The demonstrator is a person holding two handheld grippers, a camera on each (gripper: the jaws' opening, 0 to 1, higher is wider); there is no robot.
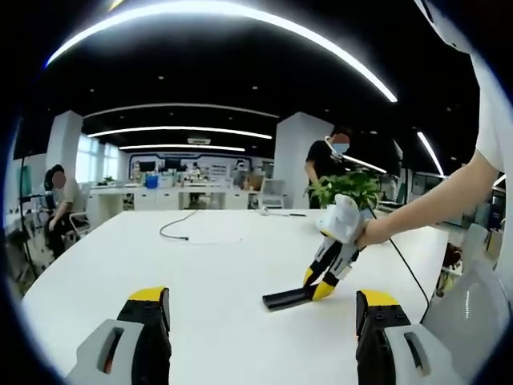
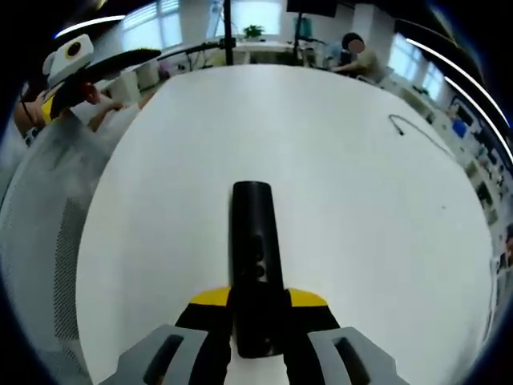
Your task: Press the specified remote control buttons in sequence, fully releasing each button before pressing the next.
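While the black remote control (image 2: pixel 255 265) lies flat on the white desk (image 2: pixel 337 160), the right hand-held gripper (image 2: pixel 256 321) has its 2 yellow-tipped jaws closed against the near end of the remote's body, one on each side. That grip looks meant to pin the remote so it will not slide when a button is pushed. In the left gripper view the same remote (image 1: pixel 286 299) shows as a dark bar on the desk (image 1: pixel 200 265), with the right hand-held gripper (image 1: pixel 321 286) angled down onto its end and a person's bare arm (image 1: pixel 433 204) behind it.

The left hand-held gripper (image 1: pixel 263 321) hangs above the desk with its jaws wide apart and nothing between them, well short of the remote. It is likely kept back and free to do the pressing, though no button is being touched yet. A thin cable (image 1: pixel 178 228) lies farther along the desk, and a potted plant (image 1: pixel 349 190) stands beyond the remote.
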